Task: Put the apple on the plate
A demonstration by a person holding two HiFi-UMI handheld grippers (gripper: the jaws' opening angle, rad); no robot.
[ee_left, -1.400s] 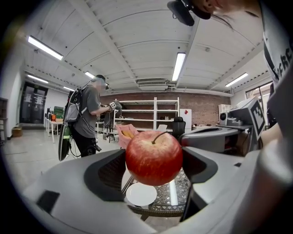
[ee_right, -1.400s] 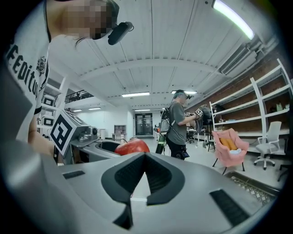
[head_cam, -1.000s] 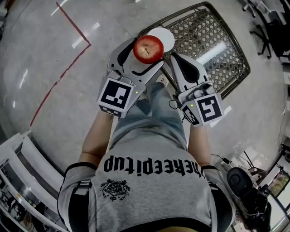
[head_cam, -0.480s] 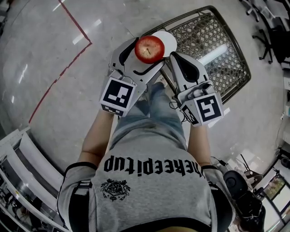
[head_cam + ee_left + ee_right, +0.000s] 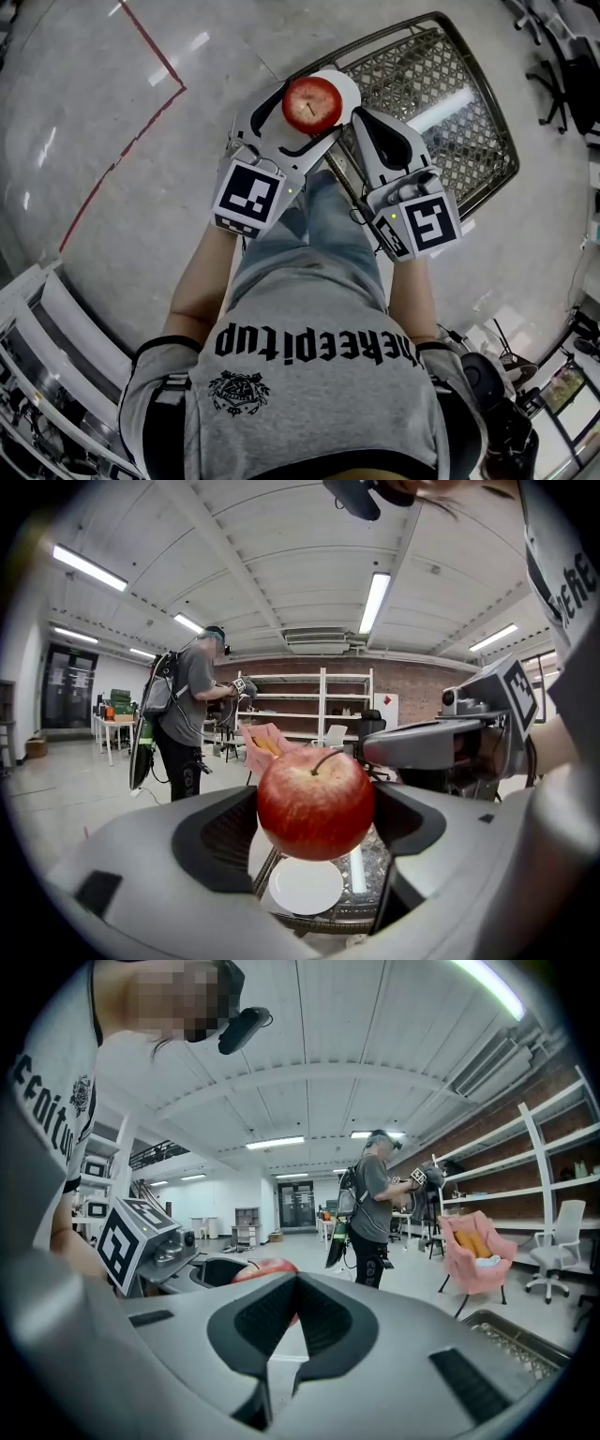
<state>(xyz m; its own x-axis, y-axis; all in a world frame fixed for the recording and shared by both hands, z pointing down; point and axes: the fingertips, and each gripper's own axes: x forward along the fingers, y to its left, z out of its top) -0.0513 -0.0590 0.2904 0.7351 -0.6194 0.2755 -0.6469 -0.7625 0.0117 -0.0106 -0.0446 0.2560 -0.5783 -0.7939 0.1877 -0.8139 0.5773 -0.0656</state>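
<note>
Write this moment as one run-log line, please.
left gripper: shut on apple | right gripper: shut, empty | apple: held above plate | placing: not yet done

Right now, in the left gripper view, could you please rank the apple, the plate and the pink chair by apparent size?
Largest: apple, which is nearest the camera.
Then: plate.
Smallest: pink chair, far off, so true size is unsure.

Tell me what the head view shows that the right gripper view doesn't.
Only the head view: the white plate, partly covered by the apple. Only the right gripper view: a pink chair and another person standing. Both: the apple held in the left gripper, the right gripper shut and empty, and the mesh table.
</note>
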